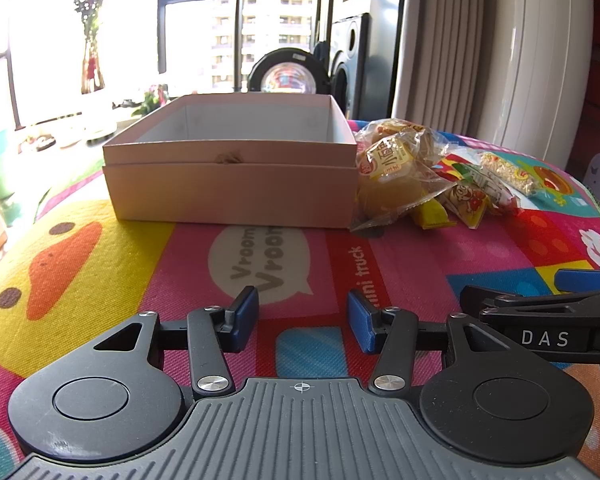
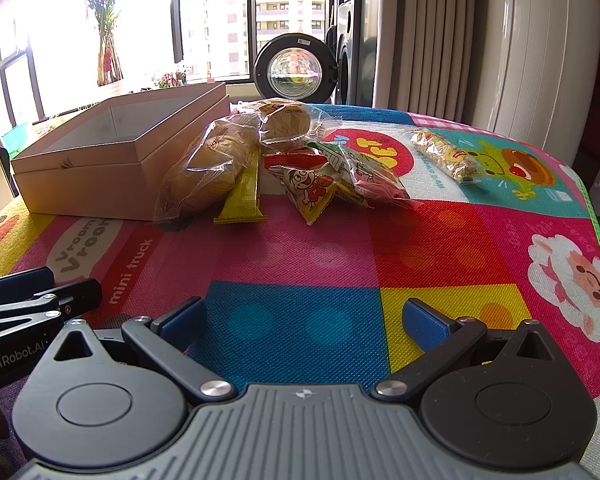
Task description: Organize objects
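Resting low over a woven, cartoon-printed mat (image 2: 340, 248), both tools are idle. The left gripper (image 1: 303, 316) has its two blue-padded jaws parted and nothing between them; the right gripper (image 2: 304, 320) stands spread wider, likewise empty. Each shows black linkage arms and a ribbed grey body, cut off at the bottom edge.

In the left wrist view, at 12 o'clock, sits one cardboard box (image 1: 232, 192), rectangular, matte pinkish-tan, open-topped and nested in its own lid; its white interior floor is hidden by the near wall. A small frayed tuft marks the front rim.

Snacks lie just to the box's right, at 1 o'clock in that view. Counted from the right wrist view: two clear crinkled bags of round buns (image 2: 204, 172), the nearer touching the box wall; one flat yellow bar (image 2: 244, 196); one triangular cartoon packet (image 2: 310, 192); one green-and-red packet (image 2: 360, 172); one red wrapper (image 2: 296, 159), mostly buried and hard to make out; and one clear grain bar (image 2: 446, 156) lying apart at 1 o'clock.

Printing on the wrappers is not legible.
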Demonstrator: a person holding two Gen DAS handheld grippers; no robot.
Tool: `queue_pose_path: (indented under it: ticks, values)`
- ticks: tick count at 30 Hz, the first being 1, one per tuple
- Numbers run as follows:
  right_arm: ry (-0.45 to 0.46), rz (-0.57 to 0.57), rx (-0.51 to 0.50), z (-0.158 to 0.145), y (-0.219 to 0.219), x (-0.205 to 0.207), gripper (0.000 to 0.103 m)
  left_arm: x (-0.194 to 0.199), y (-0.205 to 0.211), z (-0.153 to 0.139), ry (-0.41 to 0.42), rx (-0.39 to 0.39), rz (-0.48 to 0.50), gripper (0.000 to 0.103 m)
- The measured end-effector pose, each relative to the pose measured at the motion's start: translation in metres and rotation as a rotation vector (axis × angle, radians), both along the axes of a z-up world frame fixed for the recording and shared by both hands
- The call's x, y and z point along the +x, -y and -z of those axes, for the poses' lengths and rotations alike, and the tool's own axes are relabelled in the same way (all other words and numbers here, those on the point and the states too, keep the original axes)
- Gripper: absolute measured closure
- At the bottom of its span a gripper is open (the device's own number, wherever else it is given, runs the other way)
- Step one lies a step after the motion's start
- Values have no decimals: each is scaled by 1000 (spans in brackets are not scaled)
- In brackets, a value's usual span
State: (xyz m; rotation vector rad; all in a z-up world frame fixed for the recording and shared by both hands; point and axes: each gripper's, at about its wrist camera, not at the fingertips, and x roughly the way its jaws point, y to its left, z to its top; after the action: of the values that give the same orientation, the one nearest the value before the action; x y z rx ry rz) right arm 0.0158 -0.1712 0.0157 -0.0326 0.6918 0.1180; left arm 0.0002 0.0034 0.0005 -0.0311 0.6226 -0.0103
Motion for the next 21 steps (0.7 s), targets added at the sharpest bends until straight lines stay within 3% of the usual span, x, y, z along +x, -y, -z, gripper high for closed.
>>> queue_pose_path:
  ticks: [21]
  values:
    - [0, 0, 0, 0, 0, 0, 0, 0, 1, 0, -1, 7, 0, 49]
